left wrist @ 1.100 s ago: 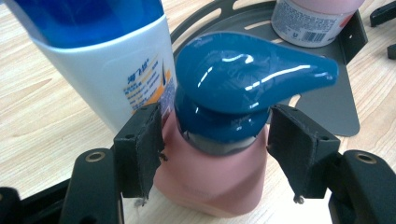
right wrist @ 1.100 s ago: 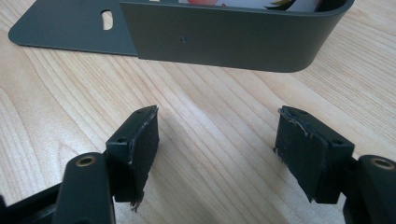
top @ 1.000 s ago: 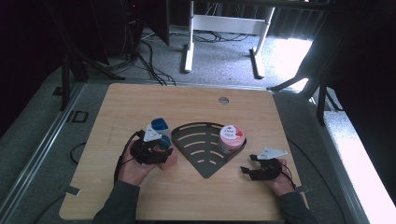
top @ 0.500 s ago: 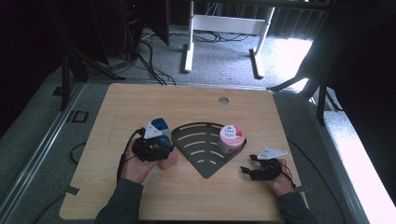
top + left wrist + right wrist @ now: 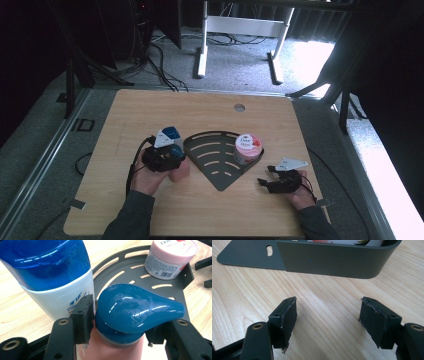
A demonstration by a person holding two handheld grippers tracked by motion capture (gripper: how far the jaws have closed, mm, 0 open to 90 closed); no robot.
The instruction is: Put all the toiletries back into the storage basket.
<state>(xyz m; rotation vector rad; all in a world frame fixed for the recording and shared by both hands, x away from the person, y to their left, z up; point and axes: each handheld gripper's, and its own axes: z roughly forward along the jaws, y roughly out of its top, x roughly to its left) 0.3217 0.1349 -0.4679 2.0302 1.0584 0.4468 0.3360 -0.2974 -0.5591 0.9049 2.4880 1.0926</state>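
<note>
Plainly, the pink bottle (image 5: 112, 350) with its glossy teal flip cap (image 5: 135, 311) stands on the tabletop (image 5: 210, 107) just left of the dark slotted rack (image 5: 212, 155), beside a white bottle (image 5: 56, 277) topped in blue. The left tool (image 5: 117, 322) has just been closing its jaws since the earlier frames, and they now flank the pink bottle's neck, the left pad (image 5: 83, 317) touching it; whether the far pad presses, I cannot tell. The right tool (image 5: 328, 320) rests spread and empty over bare wood near the rack's curved wall (image 5: 332, 262). A pink-lidded jar (image 5: 248, 148) sits in the rack's right corner. Open tabletop lies toward the far edge.
</note>
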